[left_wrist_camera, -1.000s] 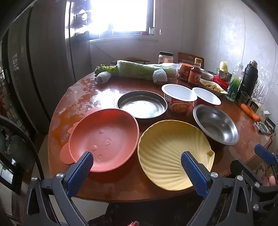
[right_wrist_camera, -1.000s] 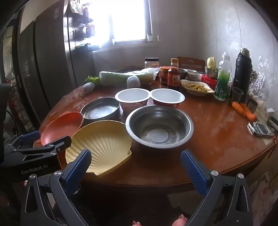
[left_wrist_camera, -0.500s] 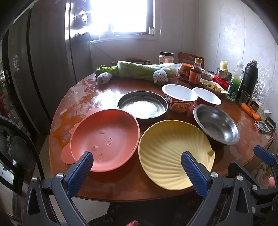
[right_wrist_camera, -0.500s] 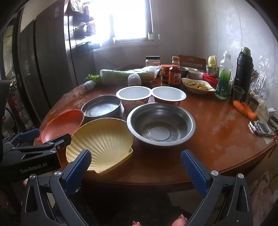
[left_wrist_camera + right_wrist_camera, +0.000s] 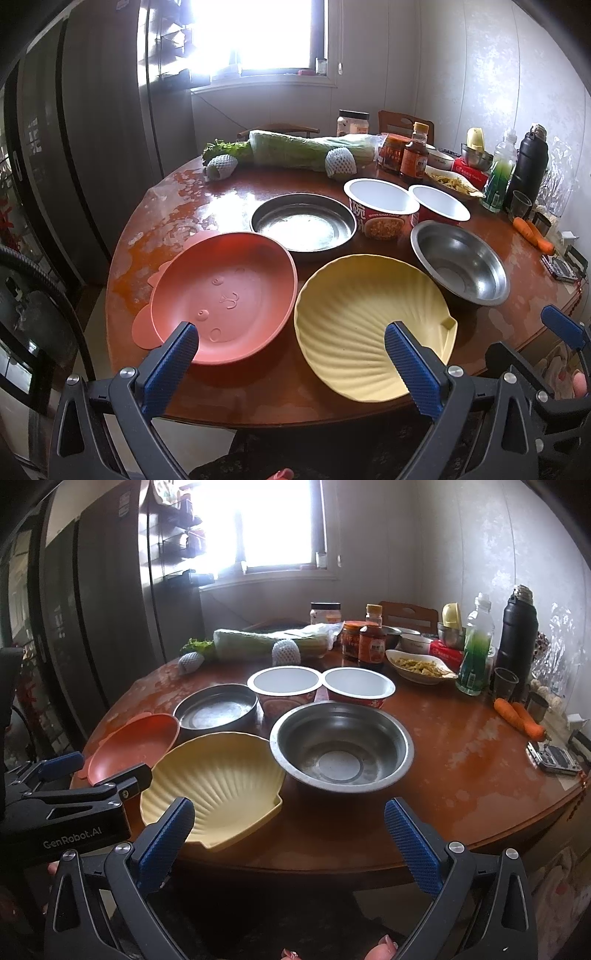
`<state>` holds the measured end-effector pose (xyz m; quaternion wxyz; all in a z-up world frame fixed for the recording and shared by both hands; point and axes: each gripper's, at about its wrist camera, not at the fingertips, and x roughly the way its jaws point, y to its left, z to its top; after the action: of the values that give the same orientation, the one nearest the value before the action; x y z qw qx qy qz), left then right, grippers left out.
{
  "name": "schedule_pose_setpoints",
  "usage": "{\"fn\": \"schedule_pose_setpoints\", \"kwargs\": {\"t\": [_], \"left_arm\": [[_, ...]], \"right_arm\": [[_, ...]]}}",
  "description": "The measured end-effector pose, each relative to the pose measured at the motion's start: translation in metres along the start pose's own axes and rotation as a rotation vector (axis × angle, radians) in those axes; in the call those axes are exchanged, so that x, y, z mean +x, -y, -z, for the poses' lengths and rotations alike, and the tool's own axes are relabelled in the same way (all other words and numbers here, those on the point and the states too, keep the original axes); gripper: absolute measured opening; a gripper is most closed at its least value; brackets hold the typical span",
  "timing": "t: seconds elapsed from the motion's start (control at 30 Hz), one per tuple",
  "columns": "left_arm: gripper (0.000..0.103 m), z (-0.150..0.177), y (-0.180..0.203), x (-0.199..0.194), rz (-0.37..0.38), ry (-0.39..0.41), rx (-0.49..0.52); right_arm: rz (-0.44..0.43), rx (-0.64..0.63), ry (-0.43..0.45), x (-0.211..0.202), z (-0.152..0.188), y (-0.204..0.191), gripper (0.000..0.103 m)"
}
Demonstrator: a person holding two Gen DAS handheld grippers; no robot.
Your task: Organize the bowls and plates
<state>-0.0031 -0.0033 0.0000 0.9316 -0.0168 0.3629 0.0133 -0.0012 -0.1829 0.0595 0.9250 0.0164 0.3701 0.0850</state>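
Steel, plastic and paper dishes sit in a loose cluster on the round wooden table (image 5: pixel 236 391), all upright and, as far as can be seen, with nothing in them. Nearest the edge, the coral plastic plate (image 5: pixel 225 295) lies on the left, its long axis running left to right and its small ear tabs pointing left. Just beside it on the right is the yellow shell-shaped plate (image 5: pixel 365 317), whose ribs fan out toward the far left from a squared hinge tab at its near right corner. Behind the coral plate is a shallow round steel pan (image 5: pixel 303 225), bare and shiny inside. Right of the shell plate stands the deeper steel bowl (image 5: pixel 341 747), showing only its flat base. Farther back, two paper noodle cups (image 5: pixel 282 681) (image 5: pixel 358 685) stand side by side with rims touching and white interiors. A white dish (image 5: pixel 417 666) at the far right holds yellowish food.

The left gripper (image 5: pixel 291 352) hangs off the near edge of the table, jaws spread wide and holding nothing, framing the gap between the coral and shell plates. The right gripper (image 5: pixel 288 827) is likewise wide apart and unloaded, just short of the table edge, facing the shell plate and steel bowl.
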Motion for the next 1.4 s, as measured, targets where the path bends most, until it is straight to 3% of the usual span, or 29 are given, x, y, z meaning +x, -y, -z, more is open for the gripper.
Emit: {"fn": "schedule_pose_setpoints", "kwargs": {"t": [1.1,1.4], "left_arm": [[0.102,-0.003,-0.005,0.0,-0.002,0.005,-0.011],[0.102,-0.007,-0.024,-0.002,-0.009,0.024,-0.041]], "right_arm": [[-0.017,0.015,-0.006,0.005,-0.004,-0.002,0.103],[-0.038,-0.004,-0.007,0.013,-0.012,-0.01,0.103]]}}
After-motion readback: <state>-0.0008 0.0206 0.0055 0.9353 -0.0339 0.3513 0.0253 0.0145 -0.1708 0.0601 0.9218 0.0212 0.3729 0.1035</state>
